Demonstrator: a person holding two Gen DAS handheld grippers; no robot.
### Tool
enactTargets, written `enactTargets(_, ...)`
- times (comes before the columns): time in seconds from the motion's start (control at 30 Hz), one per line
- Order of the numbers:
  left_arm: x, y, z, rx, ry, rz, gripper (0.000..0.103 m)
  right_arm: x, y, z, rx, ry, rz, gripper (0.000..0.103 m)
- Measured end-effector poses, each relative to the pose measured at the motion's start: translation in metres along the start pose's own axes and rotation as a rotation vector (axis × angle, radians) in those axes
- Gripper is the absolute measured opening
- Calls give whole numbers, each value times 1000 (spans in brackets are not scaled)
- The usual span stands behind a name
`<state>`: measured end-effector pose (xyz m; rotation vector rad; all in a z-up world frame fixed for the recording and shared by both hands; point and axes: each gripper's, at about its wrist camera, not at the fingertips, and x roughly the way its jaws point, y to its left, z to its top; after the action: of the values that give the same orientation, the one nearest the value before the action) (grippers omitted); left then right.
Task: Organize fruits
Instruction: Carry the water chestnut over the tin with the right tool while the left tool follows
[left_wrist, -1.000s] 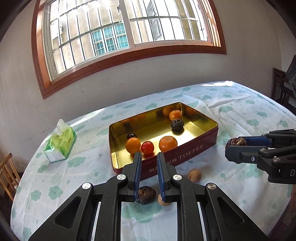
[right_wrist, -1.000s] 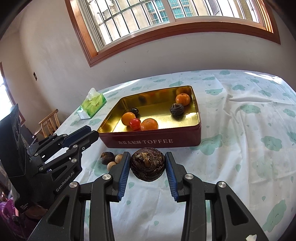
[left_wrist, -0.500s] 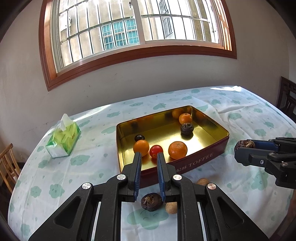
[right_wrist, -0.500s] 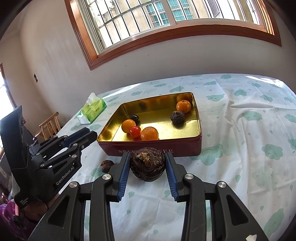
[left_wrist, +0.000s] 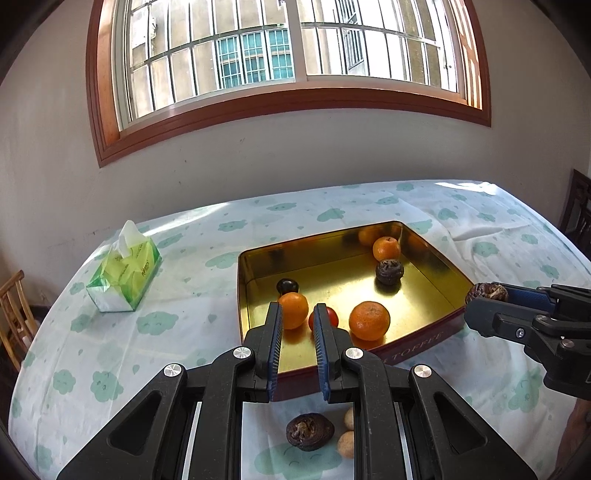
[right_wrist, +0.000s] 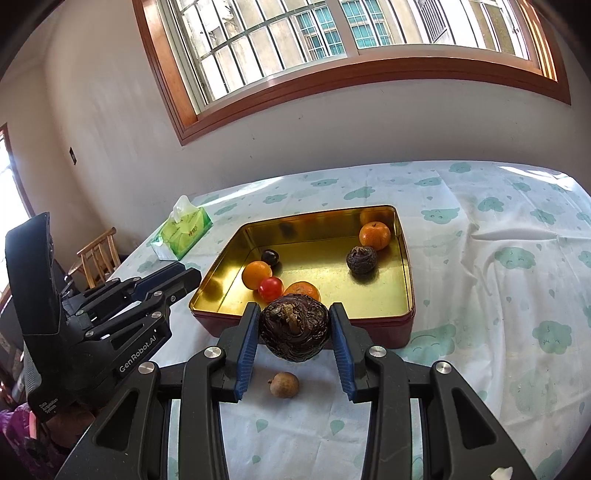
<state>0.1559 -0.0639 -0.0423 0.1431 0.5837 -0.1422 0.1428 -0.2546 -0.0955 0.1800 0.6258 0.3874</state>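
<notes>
Passionfruit (right_wrist: 293, 328) sits clamped between right gripper (right_wrist: 293, 330) fingers (left gripper (left_wrist: 298, 347) fingers closed, empty).

A home dining room: cloud-print tablecloth (left_wrist: 369, 206), tissue pack (left_wrist: 123, 273), wooden chair (right_wrist: 98, 254), barred wood-framed window (left_wrist: 288, 55).

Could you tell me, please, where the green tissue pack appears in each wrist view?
Left wrist view: the green tissue pack lies at the left on the tablecloth, left of the gold tin.
Right wrist view: the pack lies left of centre, beyond the tin's far left corner.
Shared landmark: the gold tin holding fruit.
</notes>
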Motion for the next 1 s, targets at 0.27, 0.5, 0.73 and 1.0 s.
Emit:
enactTargets(0.27, 21, 5, 9, -44, 32, 2, 18, 19, -4, 12, 9, 6, 3, 35)
enactTargets(0.5, 35, 6, 16, -55, 43, 9, 18, 30, -7, 19, 12, 8, 4, 35)
enactTargets(0.73, 47, 7, 20, -63, 56, 12, 18, 44, -10, 25, 25, 18, 6, 35)
enactTargets(1.0, 62, 10, 26, -78, 68, 13, 18, 58, -17, 30, 42, 26, 8, 35)
